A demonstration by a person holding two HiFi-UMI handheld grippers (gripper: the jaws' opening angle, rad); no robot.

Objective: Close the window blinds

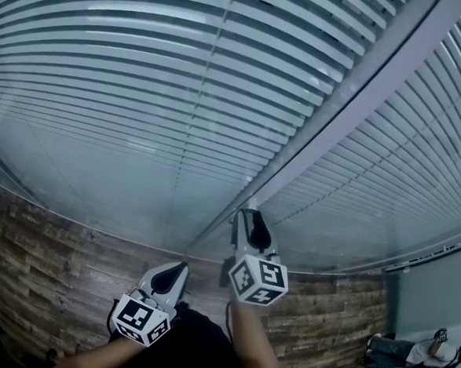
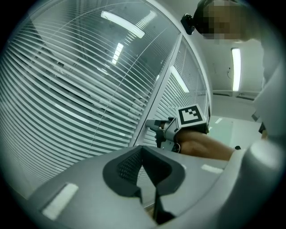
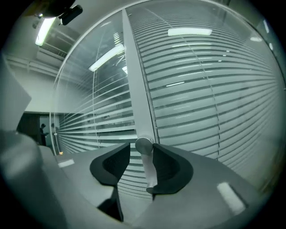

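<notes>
White slat blinds (image 1: 129, 84) sit behind glass on both sides of a grey upright frame post (image 1: 351, 108). A small round metal knob (image 3: 143, 145) on a short stem stands out at the foot of that post (image 3: 136, 89). My right gripper (image 3: 141, 154) is open with the knob between its jaws; the knob lies against the right pad, with a gap to the left pad. In the head view the right gripper (image 1: 253, 219) reaches up to the post. My left gripper (image 1: 173, 268) hangs lower left, shut and empty (image 2: 143, 154), looking across at the right gripper (image 2: 157, 129).
A wood-pattern surface (image 1: 54, 254) runs below the window. Small objects and cables (image 1: 431, 350) lie at the lower right. A person's bare forearm (image 2: 205, 147) carries the right gripper. Ceiling lights (image 3: 187, 32) reflect in the glass.
</notes>
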